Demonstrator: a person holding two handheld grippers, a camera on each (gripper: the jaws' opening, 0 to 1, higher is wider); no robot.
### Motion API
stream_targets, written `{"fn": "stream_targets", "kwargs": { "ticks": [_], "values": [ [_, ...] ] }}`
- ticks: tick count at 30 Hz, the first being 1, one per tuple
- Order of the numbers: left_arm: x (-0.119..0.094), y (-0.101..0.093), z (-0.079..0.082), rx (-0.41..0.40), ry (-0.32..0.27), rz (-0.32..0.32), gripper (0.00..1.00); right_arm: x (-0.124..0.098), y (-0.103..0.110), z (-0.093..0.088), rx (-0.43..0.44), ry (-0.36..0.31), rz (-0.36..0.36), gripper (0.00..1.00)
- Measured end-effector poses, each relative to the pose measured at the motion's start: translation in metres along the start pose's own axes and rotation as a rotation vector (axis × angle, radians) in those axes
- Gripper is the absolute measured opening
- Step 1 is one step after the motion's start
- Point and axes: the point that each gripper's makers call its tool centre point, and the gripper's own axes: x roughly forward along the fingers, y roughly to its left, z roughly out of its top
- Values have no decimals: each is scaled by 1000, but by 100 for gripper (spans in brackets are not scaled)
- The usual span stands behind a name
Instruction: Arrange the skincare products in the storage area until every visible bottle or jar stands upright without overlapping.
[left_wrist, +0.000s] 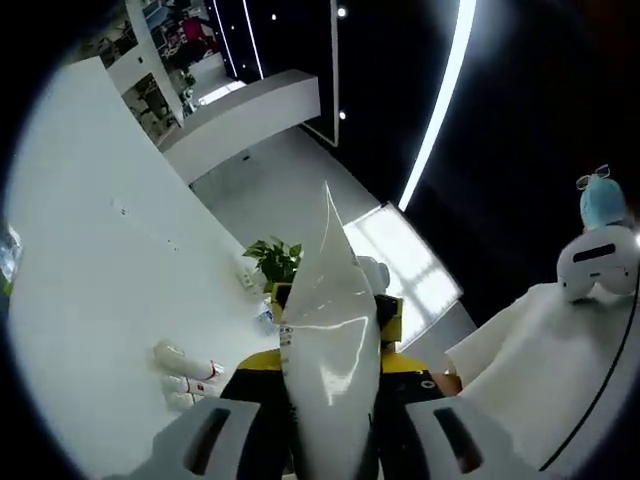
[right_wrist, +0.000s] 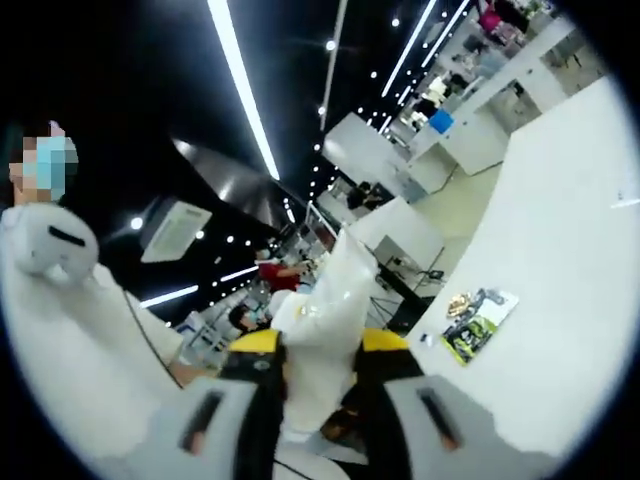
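Two tools are each carrying a white tube clear of the tabletop. In the left gripper view, the left tool (left_wrist: 330, 440) is closing its jaws on the lower body of a glossy white tube (left_wrist: 328, 350). The tube's long axis is running straight forward along the jaws, and its flat crimped end is pointing away from the tool. In the right gripper view, the right tool (right_wrist: 318, 420) is likewise clamping a second white tube (right_wrist: 325, 310), which is also standing out forward between the jaws.

The white tabletop (left_wrist: 90, 300) is lying to the left of the left tool. Several small white bottles (left_wrist: 185, 372) are lying on their sides there, just left of the left jaw and near its tip. A small potted plant (left_wrist: 275, 260) is standing beyond them. The left tool is judged the nearer one to these bottles.

In the right gripper view, the tabletop is extending to the right of the right tool, and a printed packet (right_wrist: 478, 322) is lying flat on it.

Judgement: each tube is needing rotation until its cap end is facing the tabletop before placement.
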Motion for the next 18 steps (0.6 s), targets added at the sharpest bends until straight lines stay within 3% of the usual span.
{"fn": "stream_targets", "kwargs": {
  "ticks": [8,11,18],
  "values": [
    [5,-2,-3,-9,48,-32,27,-7,-2,0,17,-9,-28,20],
    [6,-3,-5,13,70,-50,22,-9,-3,-1,48,0,-32,12],
    [14,-5,-4,9,57,-75,24,-16,-4,3,40,-23,-45,11]
  ]
}}
